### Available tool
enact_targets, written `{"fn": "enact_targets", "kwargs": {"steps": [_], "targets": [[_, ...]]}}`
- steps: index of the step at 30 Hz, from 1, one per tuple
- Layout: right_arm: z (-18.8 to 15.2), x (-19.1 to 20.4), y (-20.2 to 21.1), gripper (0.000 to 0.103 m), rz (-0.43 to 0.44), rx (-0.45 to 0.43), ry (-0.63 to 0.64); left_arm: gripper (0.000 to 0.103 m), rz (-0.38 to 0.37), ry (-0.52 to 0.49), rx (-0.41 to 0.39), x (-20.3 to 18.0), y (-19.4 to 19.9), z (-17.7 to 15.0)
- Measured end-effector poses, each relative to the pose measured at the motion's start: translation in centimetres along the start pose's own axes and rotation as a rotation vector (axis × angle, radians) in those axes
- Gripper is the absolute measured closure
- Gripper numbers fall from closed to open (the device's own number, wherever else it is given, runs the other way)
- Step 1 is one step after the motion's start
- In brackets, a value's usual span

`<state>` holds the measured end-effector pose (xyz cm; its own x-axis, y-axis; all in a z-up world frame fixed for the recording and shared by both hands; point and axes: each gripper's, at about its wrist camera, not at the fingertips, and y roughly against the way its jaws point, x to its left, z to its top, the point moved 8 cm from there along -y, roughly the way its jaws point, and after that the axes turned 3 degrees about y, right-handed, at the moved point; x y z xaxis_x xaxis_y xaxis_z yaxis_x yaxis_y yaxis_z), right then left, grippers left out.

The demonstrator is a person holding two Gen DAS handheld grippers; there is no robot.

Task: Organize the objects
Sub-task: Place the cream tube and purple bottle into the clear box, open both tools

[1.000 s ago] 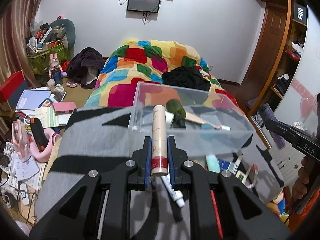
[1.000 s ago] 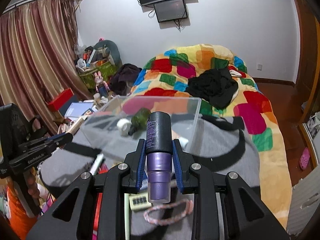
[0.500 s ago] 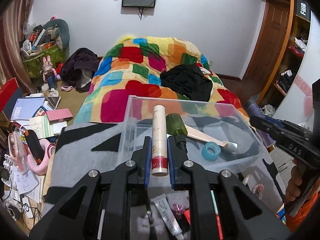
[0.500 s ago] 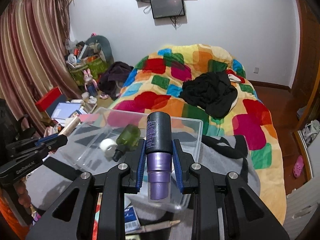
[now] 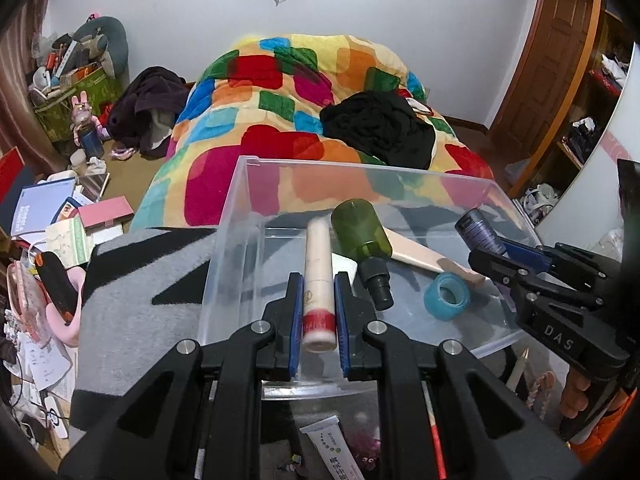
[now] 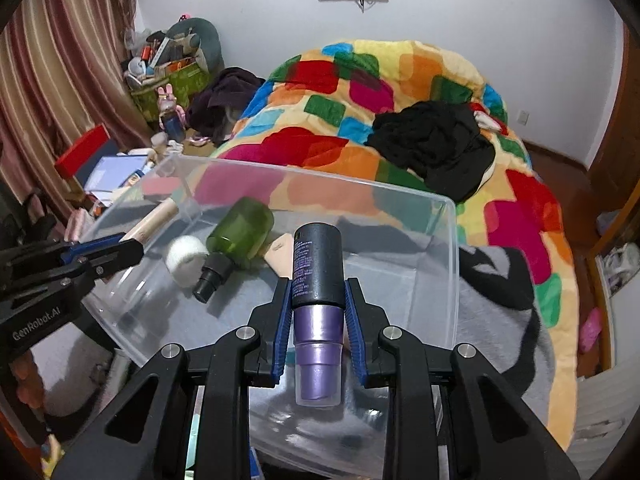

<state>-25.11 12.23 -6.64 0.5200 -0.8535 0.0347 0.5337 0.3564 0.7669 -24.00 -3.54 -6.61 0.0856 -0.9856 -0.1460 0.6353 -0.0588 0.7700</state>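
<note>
My left gripper point(image 5: 318, 278) is shut on a beige tube with a red band point(image 5: 318, 264), held over the near edge of a clear plastic bin point(image 5: 240, 216). Inside the bin lie a green bottle point(image 5: 362, 232), a blue tape roll point(image 5: 446, 296) and a flat beige tube point(image 5: 420, 254). My right gripper point(image 6: 316, 286) is shut on a black-and-purple bottle point(image 6: 318, 280), held over the same bin point(image 6: 452, 248). The right wrist view also shows the green bottle point(image 6: 240, 232) and a white roll point(image 6: 186, 256). Each gripper appears in the other's view, the right one point(image 5: 492, 258) and the left one point(image 6: 124, 250).
The bin rests on a grey and black blanket point(image 5: 132, 280) at the foot of a bed with a colourful quilt point(image 5: 288, 92). A toothpaste tube point(image 5: 336, 452) and small items lie below the bin. Clutter of books and boxes point(image 5: 60, 208) fills the floor at left.
Both grippers have moved forward and down toward the bin, each still holding its item, and now hang over its inside. The bin looks larger and closer in both views.
</note>
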Motion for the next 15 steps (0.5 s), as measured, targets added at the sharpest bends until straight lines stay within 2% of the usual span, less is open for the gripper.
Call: {"fn": "enact_targets", "kwargs": {"steps": [11,13,15], "targets": [[-0.6,0.4,1.6,0.079,0.058,0.004,-0.008,0.088,-0.036,-0.045,-0.050,-1.7,3.3,-0.7],[-0.8,0.3,2.5,0.073,0.061,-0.009,-0.008,0.087,-0.044,-0.046,-0.065,-1.8,4.3,-0.9],[-1.0,0.2,3.6,0.065,0.061,-0.028,-0.014,0.082,-0.047,-0.043,-0.075,-1.7,5.1,-1.3]]}}
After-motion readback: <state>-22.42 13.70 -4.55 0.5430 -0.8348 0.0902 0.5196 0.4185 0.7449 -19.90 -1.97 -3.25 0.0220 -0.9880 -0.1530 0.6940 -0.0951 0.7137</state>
